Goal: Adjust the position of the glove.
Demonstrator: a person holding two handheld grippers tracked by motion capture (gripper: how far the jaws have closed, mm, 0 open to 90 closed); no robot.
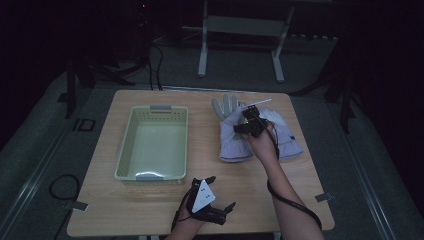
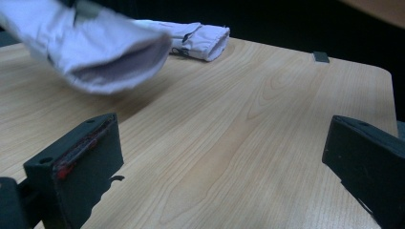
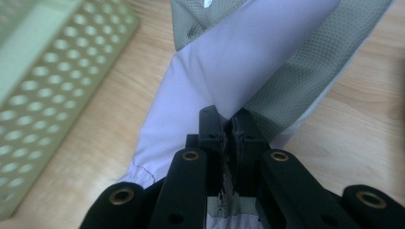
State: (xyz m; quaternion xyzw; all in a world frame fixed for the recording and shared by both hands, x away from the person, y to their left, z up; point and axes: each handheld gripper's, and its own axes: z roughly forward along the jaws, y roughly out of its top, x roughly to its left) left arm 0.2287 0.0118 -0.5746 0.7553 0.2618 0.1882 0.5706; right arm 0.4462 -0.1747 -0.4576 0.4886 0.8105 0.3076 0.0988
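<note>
Left gripper [image 1: 226, 206] jaws apart, right gripper [image 3: 230, 125] pinching pale glove [image 3: 229, 71], no legible writing

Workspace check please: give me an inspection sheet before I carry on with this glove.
Surface: wooden table, bare wood in front.
Job's things: held glove, pinched and lifted; second glove lying flat; green basket, nothing inside.
Clutter: nothing seen.
Grippers: right gripper shut on held glove; left gripper open, low over the table.
Cables: right gripper's cable trailing along the forearm.
Surroundings: dark floor, white frame behind.
</note>
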